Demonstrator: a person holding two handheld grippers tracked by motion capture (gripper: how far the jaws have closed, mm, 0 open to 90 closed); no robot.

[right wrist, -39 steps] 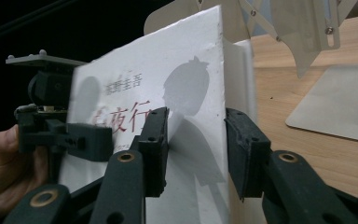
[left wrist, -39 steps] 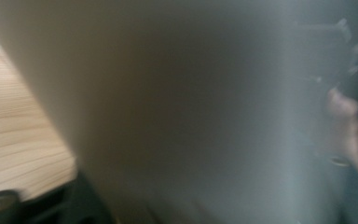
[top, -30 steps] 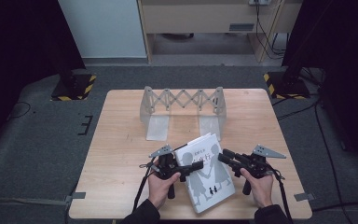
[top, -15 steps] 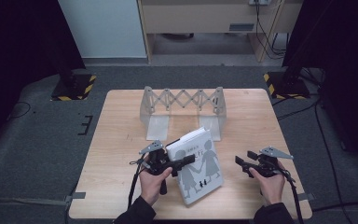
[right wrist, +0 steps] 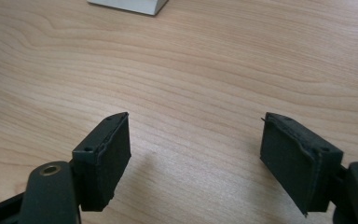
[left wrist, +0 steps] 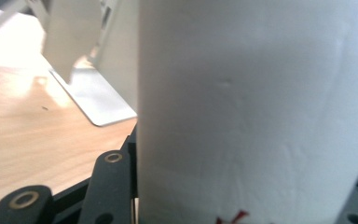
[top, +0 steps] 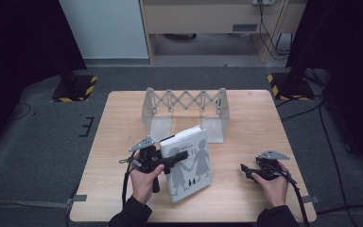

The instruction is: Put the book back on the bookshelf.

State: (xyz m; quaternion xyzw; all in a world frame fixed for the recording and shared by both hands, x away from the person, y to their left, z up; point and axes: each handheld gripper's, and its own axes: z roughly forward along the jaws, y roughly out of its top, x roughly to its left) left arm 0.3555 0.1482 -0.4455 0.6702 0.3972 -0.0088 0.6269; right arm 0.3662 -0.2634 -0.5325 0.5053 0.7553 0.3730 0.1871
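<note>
1. High view: the left gripper (top: 163,162) holds the white book (top: 189,163) alone, jaws clamped on its left edge, tilted up over the near middle of the worktop (top: 123,118); a one-sided grip could let it pivot or slip out.
2. The right gripper (top: 250,171), its jaws just opened wide and empty, rests well right of the book, too far to catch it.
3. Swung carelessly, the book could knock the folding rack (top: 185,106) just beyond it.

White book (top: 189,163) with grey hand-holding silhouettes (small red mark low on its cover), pale wood-grain table (top: 250,118), translucent grey rack (top: 185,106), black gripper (right wrist: 193,158)
</note>
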